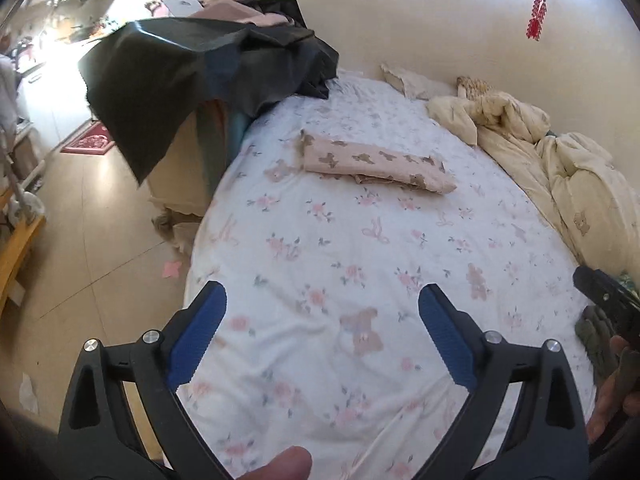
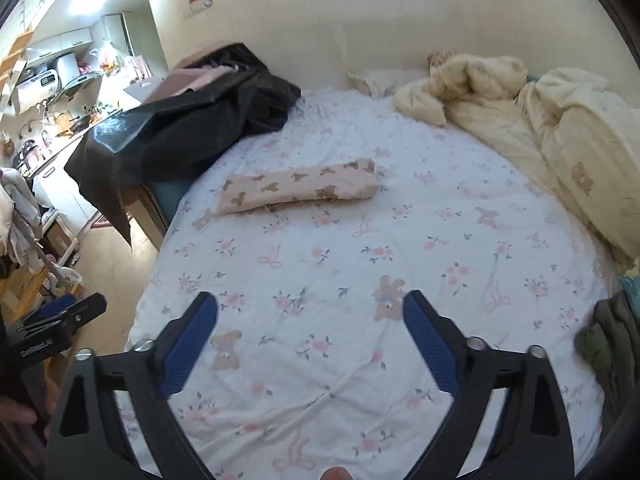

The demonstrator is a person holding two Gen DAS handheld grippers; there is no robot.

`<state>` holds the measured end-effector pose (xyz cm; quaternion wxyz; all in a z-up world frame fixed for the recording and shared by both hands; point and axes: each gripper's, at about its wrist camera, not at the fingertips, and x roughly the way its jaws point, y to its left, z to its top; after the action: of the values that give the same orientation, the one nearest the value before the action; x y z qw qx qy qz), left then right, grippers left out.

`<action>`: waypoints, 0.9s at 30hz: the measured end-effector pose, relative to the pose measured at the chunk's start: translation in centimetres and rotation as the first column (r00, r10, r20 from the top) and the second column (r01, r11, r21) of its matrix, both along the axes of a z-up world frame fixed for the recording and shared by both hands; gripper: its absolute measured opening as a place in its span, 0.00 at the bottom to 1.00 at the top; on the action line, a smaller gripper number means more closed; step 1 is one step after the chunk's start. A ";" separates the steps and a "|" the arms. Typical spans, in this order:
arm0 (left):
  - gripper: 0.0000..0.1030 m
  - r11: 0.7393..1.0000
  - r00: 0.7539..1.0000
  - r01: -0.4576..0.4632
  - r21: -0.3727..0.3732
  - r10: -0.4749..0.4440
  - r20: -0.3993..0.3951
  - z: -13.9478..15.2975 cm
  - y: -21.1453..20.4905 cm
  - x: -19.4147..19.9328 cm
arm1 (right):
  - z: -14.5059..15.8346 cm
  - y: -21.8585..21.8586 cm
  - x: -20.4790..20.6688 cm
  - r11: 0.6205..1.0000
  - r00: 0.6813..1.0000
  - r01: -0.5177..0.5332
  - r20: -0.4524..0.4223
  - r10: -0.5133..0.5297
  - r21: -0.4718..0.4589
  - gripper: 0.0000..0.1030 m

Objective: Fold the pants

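The pink pants with brown bear print (image 1: 376, 166) lie folded into a long narrow bundle on the floral bed sheet (image 1: 320, 248), toward the far side of the bed. In the right wrist view the same pants (image 2: 300, 190) rest well beyond the fingers. My left gripper (image 1: 322, 298) hovers over the near part of the sheet, jaws wide apart, nothing between the blue pads. My right gripper (image 2: 310, 306) also stands open and empty above the sheet. Each gripper shows at the edge of the other's view: the right gripper (image 1: 608, 300) and the left gripper (image 2: 60, 320).
A cream quilt (image 2: 540, 120) is bunched along the wall side of the bed. Dark clothes (image 1: 208, 68) are heaped over a stand at the bed's far left corner. An olive garment (image 2: 604, 340) lies at the right edge. Tiled floor (image 1: 100, 240) and kitchen clutter are left.
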<state>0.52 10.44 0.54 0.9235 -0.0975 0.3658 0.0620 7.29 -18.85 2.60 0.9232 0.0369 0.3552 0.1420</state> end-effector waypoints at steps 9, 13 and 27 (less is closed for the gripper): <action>0.99 0.977 0.984 0.096 0.191 -0.121 0.129 1.8 -3.8 -5.6 | -2.0 0.9 -6.5 0.999 1.000 0.011 0.014 -0.012 0.033 1.00; 0.99 0.983 0.981 0.101 0.153 -0.124 0.150 2.0 -4.2 -6.7 | -2.3 1.0 -8.0 0.999 0.999 0.043 0.022 -0.044 0.031 1.00; 0.99 0.987 0.984 0.082 0.135 -0.101 0.143 1.0 -4.6 -6.5 | -2.4 1.7 -8.7 0.996 0.993 0.074 0.099 -0.069 -0.054 1.00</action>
<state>-5.97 5.86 1.52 0.9546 -0.0253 0.2948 0.0353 -1.39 -17.16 0.20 0.9445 0.0159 0.3126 0.1002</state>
